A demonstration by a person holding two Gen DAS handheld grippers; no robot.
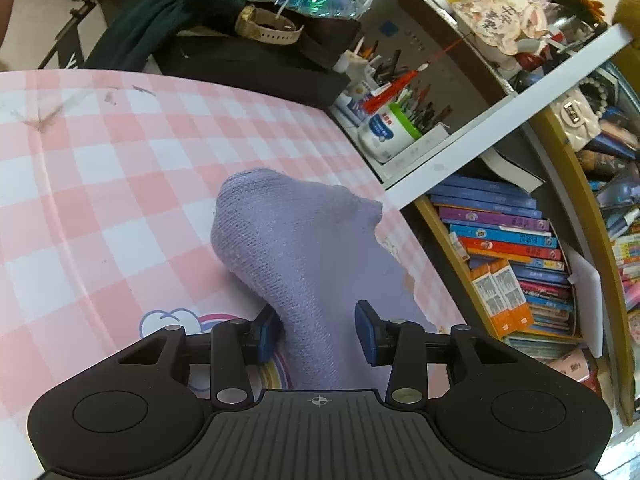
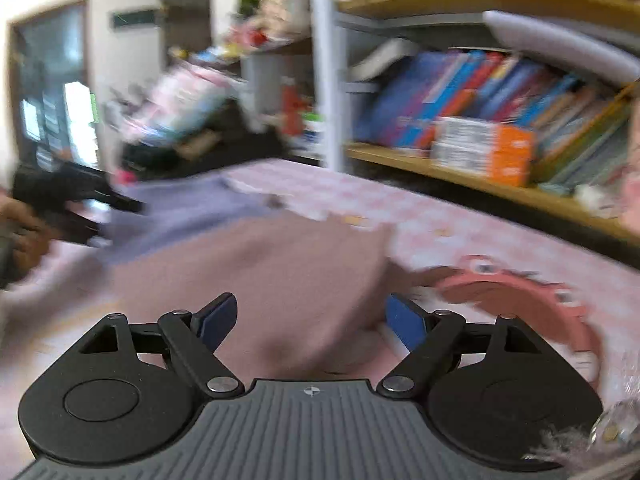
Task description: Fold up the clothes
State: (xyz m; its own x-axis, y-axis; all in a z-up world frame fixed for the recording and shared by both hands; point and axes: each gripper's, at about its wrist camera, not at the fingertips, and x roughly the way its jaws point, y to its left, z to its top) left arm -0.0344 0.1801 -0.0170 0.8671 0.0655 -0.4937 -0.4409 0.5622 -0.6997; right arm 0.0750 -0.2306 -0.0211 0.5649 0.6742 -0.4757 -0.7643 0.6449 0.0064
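Note:
A lilac knit sock [image 1: 280, 240] lies on the pink checked table cover [image 1: 100, 200], running from the middle of the left wrist view down between my left gripper's fingers. My left gripper [image 1: 316, 334] is open around it, and the left blue pad [image 1: 266, 334] touches the sock's edge. In the blurred right wrist view, a dusty pink garment [image 2: 296, 264] lies ahead of and between the fingers of my open right gripper [image 2: 311, 320]. Further left there, the lilac sock [image 2: 180, 212] meets the left gripper [image 2: 80, 196], which a hand [image 2: 20, 236] holds.
A pink round object [image 2: 520, 300] lies on the table by my right gripper. Behind the table stand a black box [image 1: 248, 68] with a watch [image 1: 264, 28] on it, pen holders [image 1: 400, 120], and shelves of books [image 1: 512, 248]. The table's edge curves along the right.

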